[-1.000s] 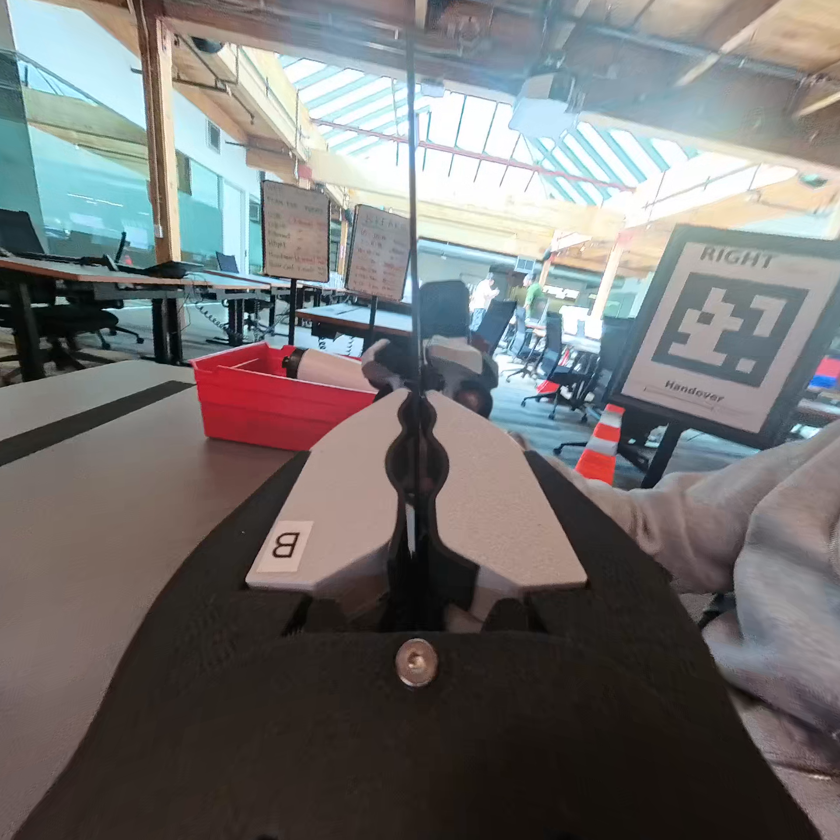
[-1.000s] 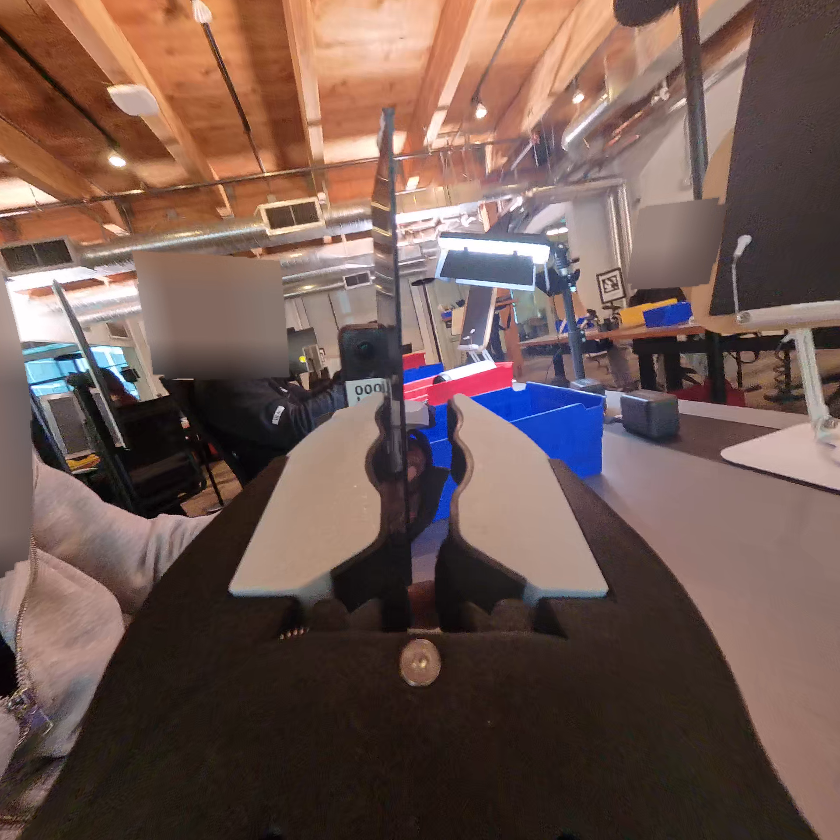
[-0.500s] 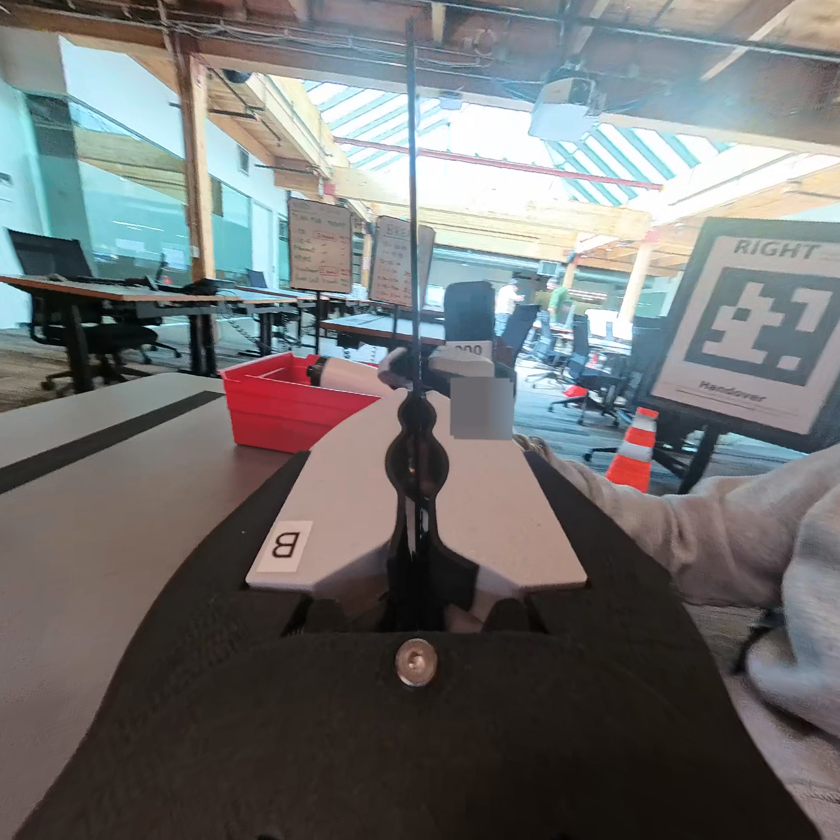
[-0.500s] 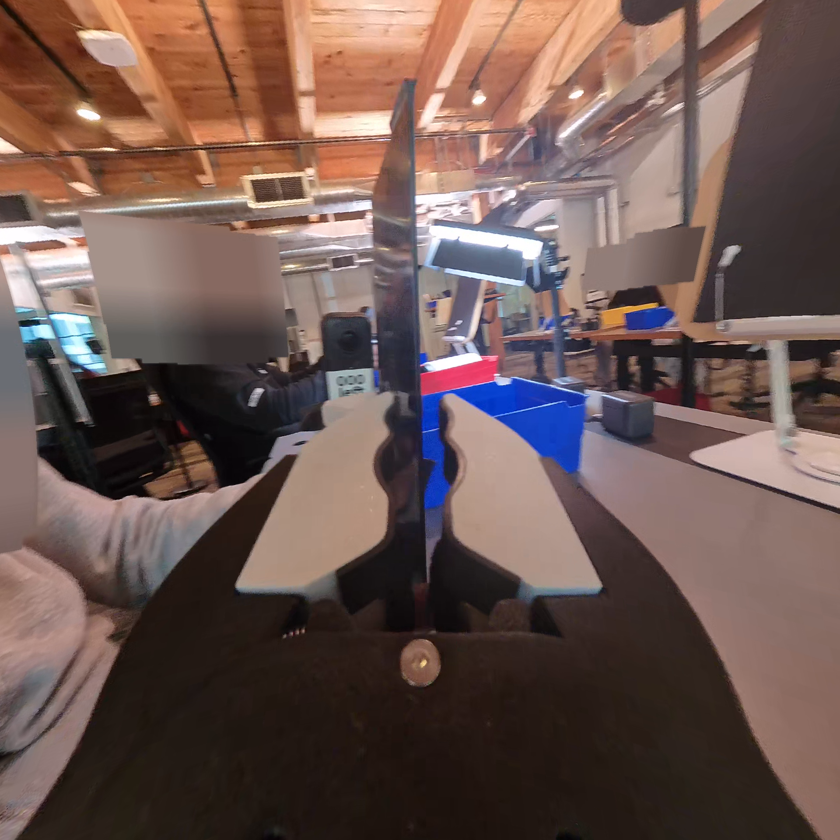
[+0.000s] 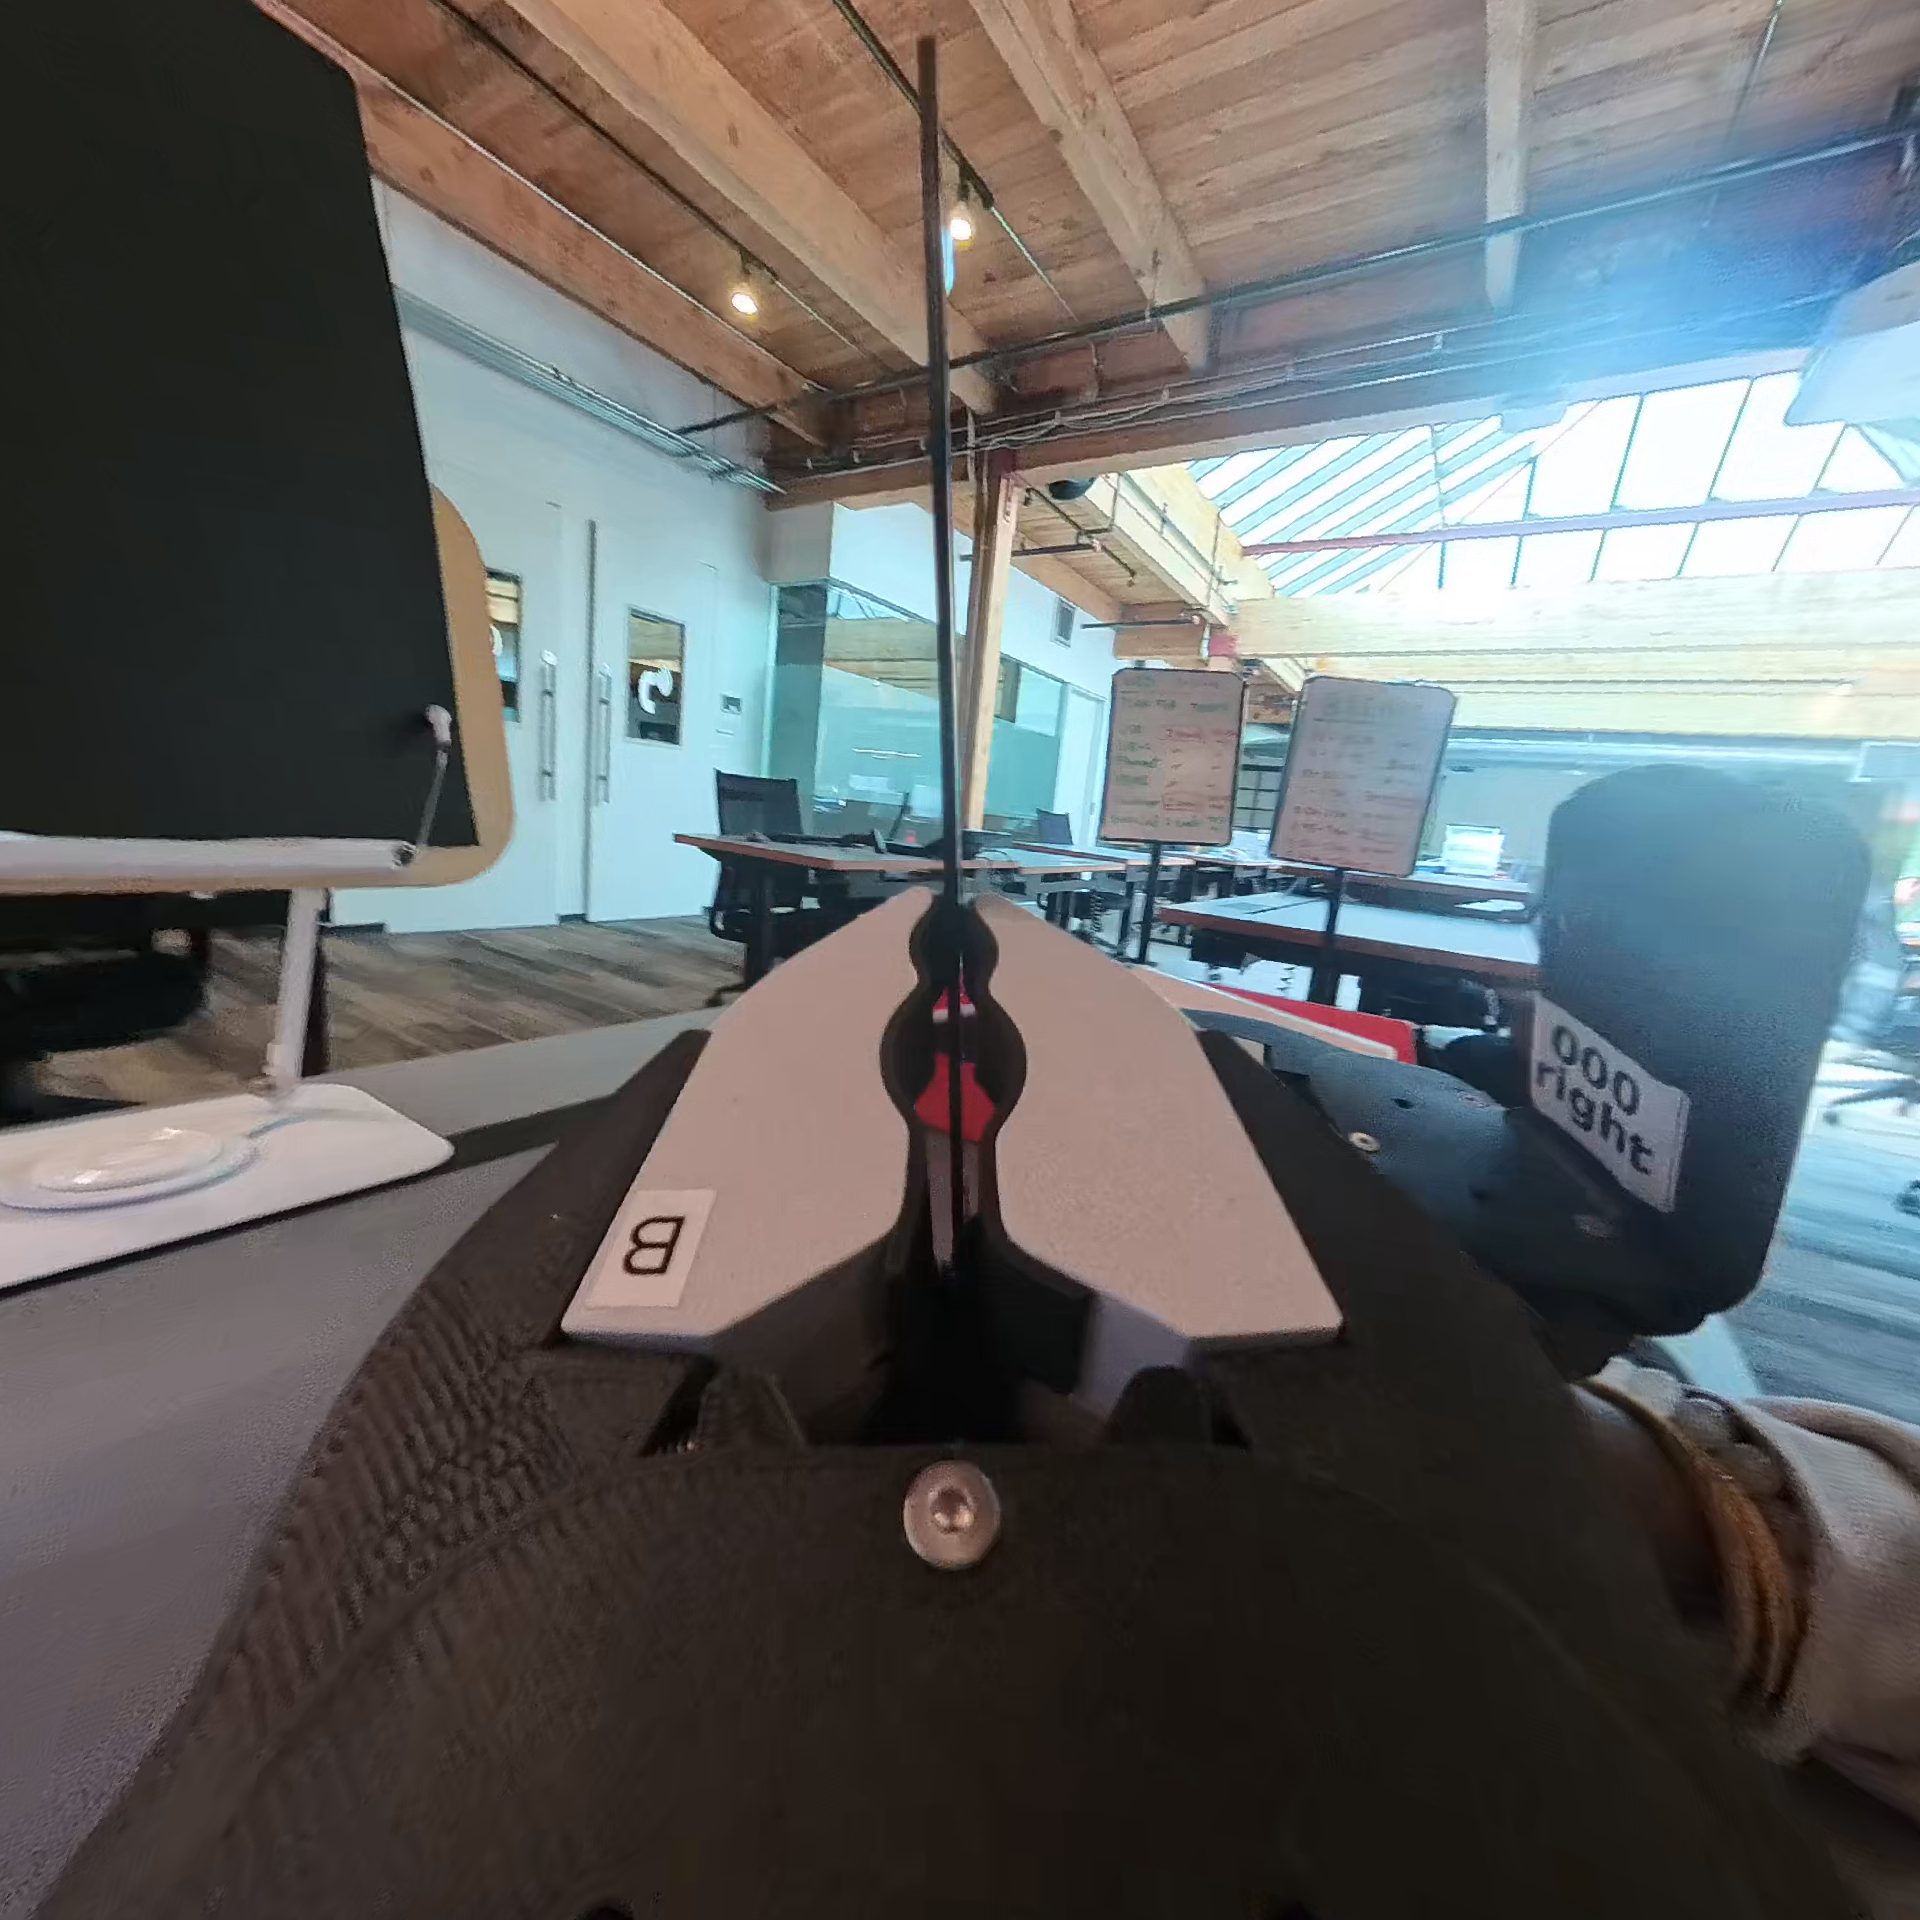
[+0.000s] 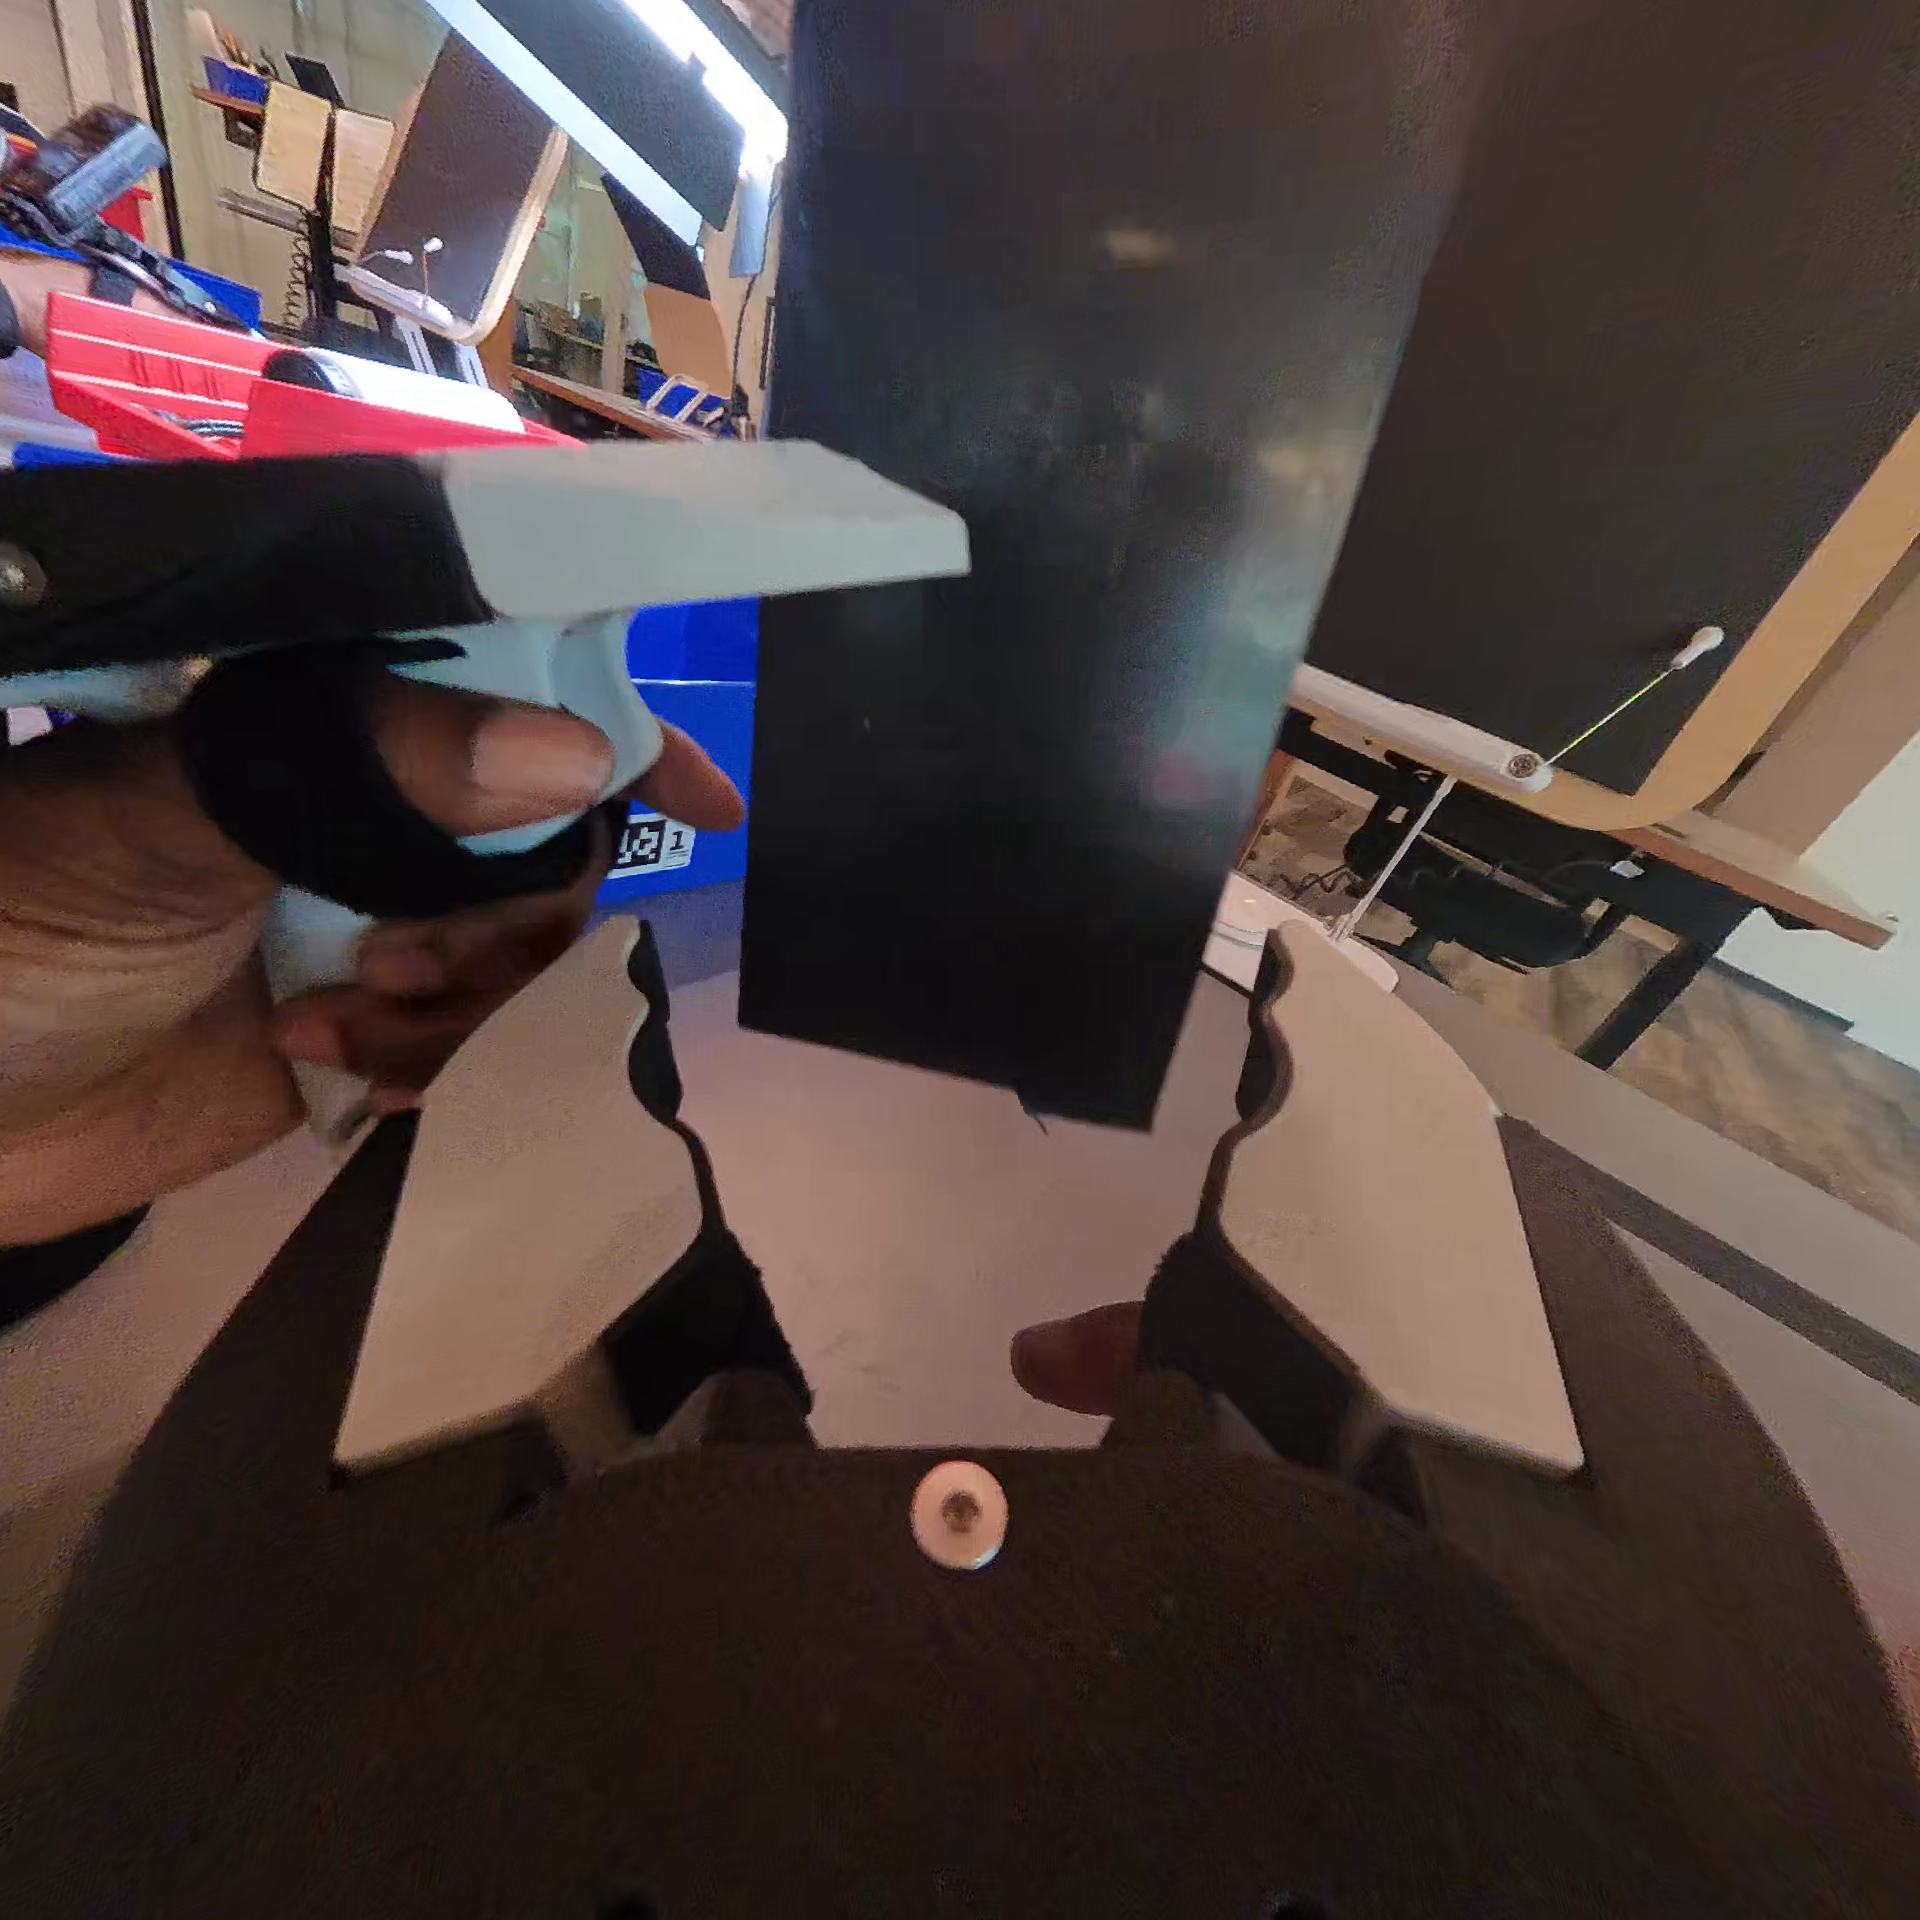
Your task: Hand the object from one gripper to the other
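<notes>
The object is a thin black flat sheet. In the left wrist view it stands edge-on (image 5: 940,520), upright and clamped between the grey fingers of my left gripper (image 5: 951,914), which is shut on it. In the right wrist view the sheet (image 6: 1039,623) faces me broadside. The left gripper's finger (image 6: 686,530) reaches it from the left, with a hand behind. My right gripper (image 6: 956,935) is open wide, and the sheet's lower edge hangs between its fingertips without touching them. The right gripper's black body (image 5: 1662,1039) shows at the right of the left wrist view.
A grey table (image 5: 156,1455) lies below. A white lamp base (image 5: 156,1164) and a large black panel (image 5: 187,416) stand at its far side. A red bin (image 6: 156,384) and a blue bin (image 6: 696,665) sit behind the left gripper. Desks and whiteboards (image 5: 1174,758) are farther off. The left gripper's tips are roughly 6 centimetres from the right gripper's.
My right gripper has opened and let go of the sheet, and now sees it broadside. My left gripper stays shut on it. Both views have swung round.
</notes>
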`<state>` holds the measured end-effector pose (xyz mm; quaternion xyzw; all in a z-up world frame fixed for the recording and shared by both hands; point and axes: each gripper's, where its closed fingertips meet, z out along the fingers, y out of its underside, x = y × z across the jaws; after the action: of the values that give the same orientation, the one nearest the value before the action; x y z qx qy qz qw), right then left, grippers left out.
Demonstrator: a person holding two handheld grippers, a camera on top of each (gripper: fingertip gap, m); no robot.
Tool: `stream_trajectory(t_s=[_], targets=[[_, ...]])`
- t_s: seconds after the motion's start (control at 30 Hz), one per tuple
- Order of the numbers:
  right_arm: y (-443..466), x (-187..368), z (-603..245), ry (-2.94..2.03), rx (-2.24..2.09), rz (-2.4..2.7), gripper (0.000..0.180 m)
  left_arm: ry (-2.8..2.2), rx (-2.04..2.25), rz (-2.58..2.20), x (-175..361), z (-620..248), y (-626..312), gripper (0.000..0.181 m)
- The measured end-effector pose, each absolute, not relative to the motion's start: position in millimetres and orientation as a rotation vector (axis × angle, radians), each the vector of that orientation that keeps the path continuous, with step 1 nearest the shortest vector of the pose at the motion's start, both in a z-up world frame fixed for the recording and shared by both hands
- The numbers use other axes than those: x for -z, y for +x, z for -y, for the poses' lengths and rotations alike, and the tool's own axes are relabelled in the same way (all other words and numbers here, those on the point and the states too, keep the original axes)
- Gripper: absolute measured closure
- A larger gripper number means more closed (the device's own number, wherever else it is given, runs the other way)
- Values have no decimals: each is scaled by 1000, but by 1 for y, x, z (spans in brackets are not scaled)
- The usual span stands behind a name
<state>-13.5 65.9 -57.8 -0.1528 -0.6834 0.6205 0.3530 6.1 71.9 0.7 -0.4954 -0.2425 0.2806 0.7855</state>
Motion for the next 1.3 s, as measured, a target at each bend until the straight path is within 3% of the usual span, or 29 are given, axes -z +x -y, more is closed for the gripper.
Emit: stream_trajectory(t_s=[0.13, 0.27, 0.37, 0.43, 0.47, 0.5, 0.63, 0.7, 0.77, 0.9, 1.0, 1.03, 1.1, 1.2, 1.3], targets=[[-17, 61, -69, -428, -1554, 1767, 88, -1075, -544, 530, 5, -81, 8, 179], [-15, 57, -74, -417, -1589, 1780, 89, -1095, -511, 450, 0, -87, 15, 176], [-2, 42, -74, -343, -1743, 1769, 89, -1036, -382, 287, -18, -86, 33, 147], [17, 29, -72, -241, -1951, 1798, 90, -973, -278, 214, -31, -74, 40, 137], [30, 22, -71, -171, -2092, 1830, 90, -956, -200, 205, -33, -69, 41, 119], [44, 16, -71, -105, -2251, 1878, 90, -968, -88, 200, -33, -68, 43, 112], [84, 6, -78, 63, -2806, 2088, 90, -973, 244, 156, -28, -74, 54, 99], [90, 11, -74, 57, -2887, 2174, 90, -990, 271, 115, -25, -80, 62, 94], [102, 12, -73, 108, -2981, 2261, 90, -1061, 226, 113, -18, -88, 62, 103], [118, 16, -68, 167, -3106, 2403, 90, -1037, 224, 45, -21, -87, 75, 150], [118, 9, -72, 168, -3186, 2401, 90, -1026, 279, 16, -26, -80, 78, 162], [113, 8, -73, 121, -3155, 2390, 93, -1008, 261, 17, -30, -75, 77, 175], [88, 10, -74, -46, -2987, 2270, 95, -1087, 141, 114, -23, -73, 59, 179], [57, 8, -88, -173, -2751, 2094, 118, -1185, 4, 148, -16, -72, 50, 179], [43, 11, -92, -191, -2572, 2005, 130, -1170, 32, 169, -16, -72, 48, 180]])
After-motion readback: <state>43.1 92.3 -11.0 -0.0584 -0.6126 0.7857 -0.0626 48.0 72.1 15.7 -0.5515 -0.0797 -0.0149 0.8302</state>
